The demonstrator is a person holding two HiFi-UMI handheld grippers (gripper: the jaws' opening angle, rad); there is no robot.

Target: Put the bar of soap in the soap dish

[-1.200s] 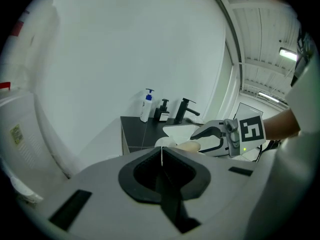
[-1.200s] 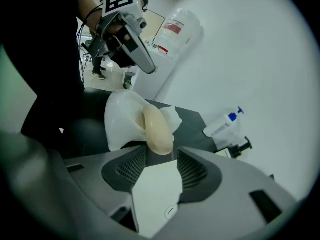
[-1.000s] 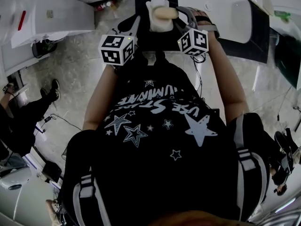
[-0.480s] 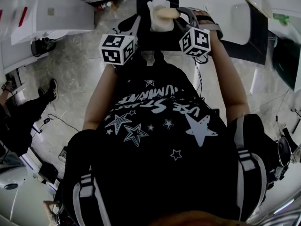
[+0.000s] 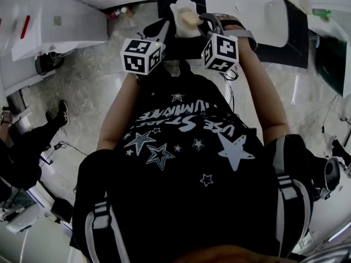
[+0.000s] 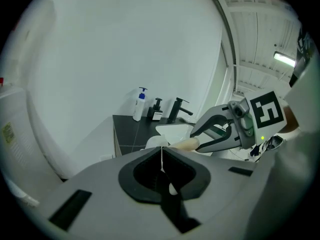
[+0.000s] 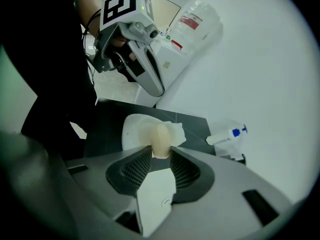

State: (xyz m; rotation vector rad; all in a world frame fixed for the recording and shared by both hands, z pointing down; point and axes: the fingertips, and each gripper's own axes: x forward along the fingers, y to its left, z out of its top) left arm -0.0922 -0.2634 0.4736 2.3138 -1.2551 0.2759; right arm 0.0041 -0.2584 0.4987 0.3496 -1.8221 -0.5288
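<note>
On a black counter (image 7: 102, 129) stands the white soap dish (image 7: 134, 128), also in the head view (image 5: 180, 9) at the top. The tan bar of soap (image 7: 161, 136) stands up over the dish. My right gripper (image 7: 160, 152) has the soap between its jaw tips, and the jaws are closing with their pads on it. I cannot tell whether the soap's far end rests in the dish. In the left gripper view the soap (image 6: 184, 144) sits in the right gripper (image 6: 199, 137). My left gripper (image 6: 161, 151) is shut beside the dish, holding nothing.
A pump bottle (image 6: 138, 104) and black taps (image 6: 178, 109) stand at the counter's back by a white basin (image 6: 172, 130). A water jug (image 7: 196, 20) on a white dispenser stands beyond the counter. The person's body fills the head view's lower half.
The right gripper has closed on the soap and lifted it a little, so it stands more upright over the dish. The left gripper has hardly moved.
</note>
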